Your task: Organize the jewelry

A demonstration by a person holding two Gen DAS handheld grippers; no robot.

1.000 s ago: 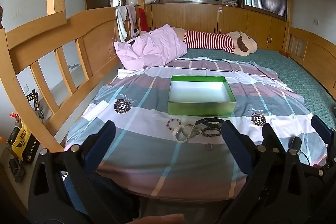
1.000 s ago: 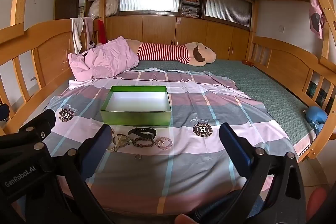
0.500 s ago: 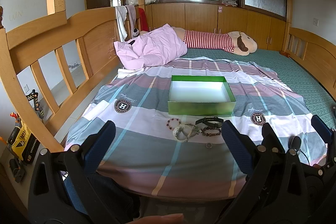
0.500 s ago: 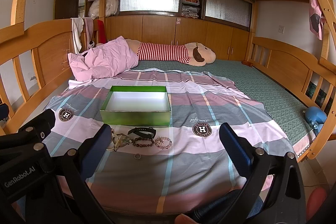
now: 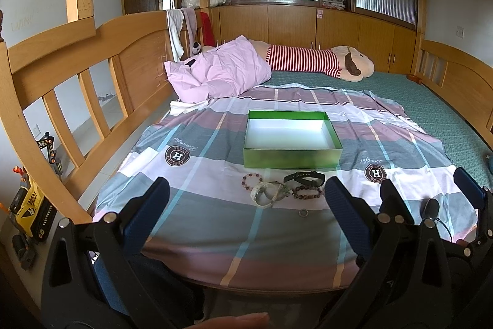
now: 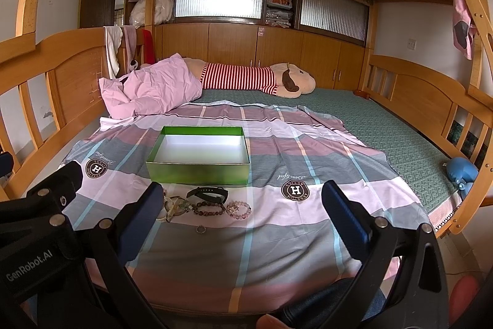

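Apparently nothing has shifted over the last second: on the bed [image 5: 431,125] the green box [image 5: 291,158] sits empty, so sorting hasn't begun. Just before it lies the jewelry [image 5: 283,188], while left gripper [image 5: 246,202] and right gripper [image 6: 242,205] hover apart, holding nothing.

You are facing an open green box [image 5: 292,158] with a white inside, sitting empty on the bedsheet. Just in front of it are lying a black watch [image 5: 304,177], three beaded bracelets [image 6: 238,209], pale bangles [image 5: 267,195] and a small ring [image 5: 303,212].
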